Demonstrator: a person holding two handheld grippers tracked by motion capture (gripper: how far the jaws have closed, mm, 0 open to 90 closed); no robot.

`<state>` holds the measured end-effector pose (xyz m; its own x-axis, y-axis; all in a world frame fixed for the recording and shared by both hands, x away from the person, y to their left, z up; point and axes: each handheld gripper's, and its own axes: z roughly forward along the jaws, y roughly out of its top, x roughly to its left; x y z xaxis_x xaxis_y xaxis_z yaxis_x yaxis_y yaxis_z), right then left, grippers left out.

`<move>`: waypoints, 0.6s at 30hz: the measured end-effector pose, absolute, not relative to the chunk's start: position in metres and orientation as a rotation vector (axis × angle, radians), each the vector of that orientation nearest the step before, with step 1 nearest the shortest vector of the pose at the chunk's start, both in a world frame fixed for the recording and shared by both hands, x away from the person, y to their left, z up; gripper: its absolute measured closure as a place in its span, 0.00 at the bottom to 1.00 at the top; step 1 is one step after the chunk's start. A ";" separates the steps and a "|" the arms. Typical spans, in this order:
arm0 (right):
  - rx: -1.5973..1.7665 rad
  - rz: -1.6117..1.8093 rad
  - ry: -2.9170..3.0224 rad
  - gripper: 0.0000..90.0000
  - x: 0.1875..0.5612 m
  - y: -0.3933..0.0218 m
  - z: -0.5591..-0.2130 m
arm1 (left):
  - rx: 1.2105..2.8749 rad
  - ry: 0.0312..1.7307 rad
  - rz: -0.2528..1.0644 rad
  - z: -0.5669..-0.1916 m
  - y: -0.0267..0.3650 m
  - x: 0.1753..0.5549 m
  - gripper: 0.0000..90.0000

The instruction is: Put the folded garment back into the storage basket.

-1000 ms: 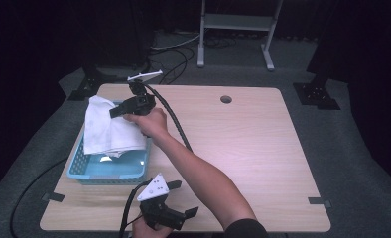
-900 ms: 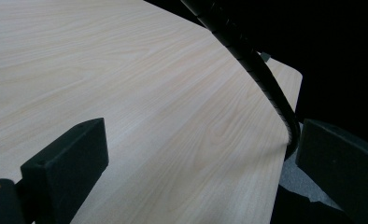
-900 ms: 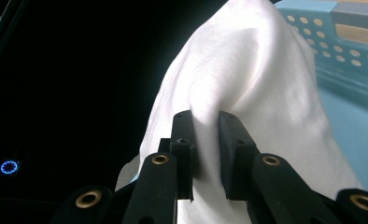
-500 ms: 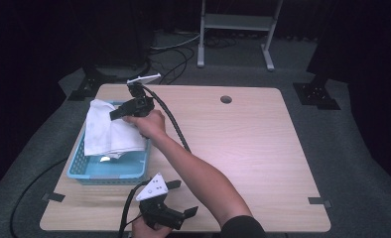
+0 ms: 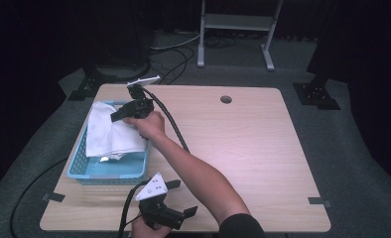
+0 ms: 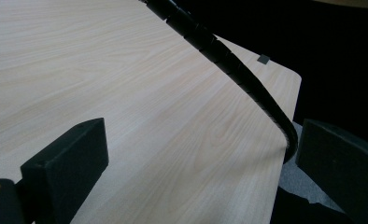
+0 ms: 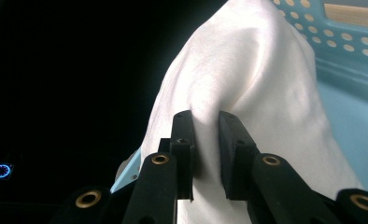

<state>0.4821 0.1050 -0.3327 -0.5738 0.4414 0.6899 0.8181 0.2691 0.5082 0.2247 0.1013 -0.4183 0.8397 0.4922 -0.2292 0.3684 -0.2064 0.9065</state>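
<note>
2 grippers are at work over the light wooden table [image 5: 243, 144], one in each of the person's hands. At the far left of the tabletop, the right gripper [image 5: 115, 117] reaches over a light blue basket [image 5: 106, 171] with perforated walls, and its jaws are pinched onto a fold of a white cloth [image 5: 109, 134]. In the right gripper view the 2 black jaws of that gripper [image 7: 205, 135] squeeze a ridge of the cloth [image 7: 261, 93] between them, and the fabric rises above the jaws in a soft peak and drapes down on both sides. Behind it, the basket's [image 7: 350, 60] wall and floor show at the right. The cloth hangs mostly inside the basket, its upper part lifted toward the far left corner, the rest bunched on the basket floor.

Near the table's front edge, the left gripper [image 5: 186, 198] sits in the person's other hand, well apart from the basket. Its jaws stand spread wide with nothing between them. The left gripper view looks along them across bare tabletop [image 6: 126, 93], where a black ribbed cable [image 6: 229, 60] runs over the wood toward the table's edge.
</note>
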 end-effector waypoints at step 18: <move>-1.158 -1.205 -2.141 0.86 0.487 0.110 -0.344 | 1.821 0.657 0.134 -0.418 0.103 0.225 0.02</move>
<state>0.4869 0.1099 -0.3439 -0.5639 0.4589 0.6866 0.8250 0.2766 0.4928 0.2255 0.1029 -0.4185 0.8372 0.4972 -0.2276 0.3684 -0.2052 0.9068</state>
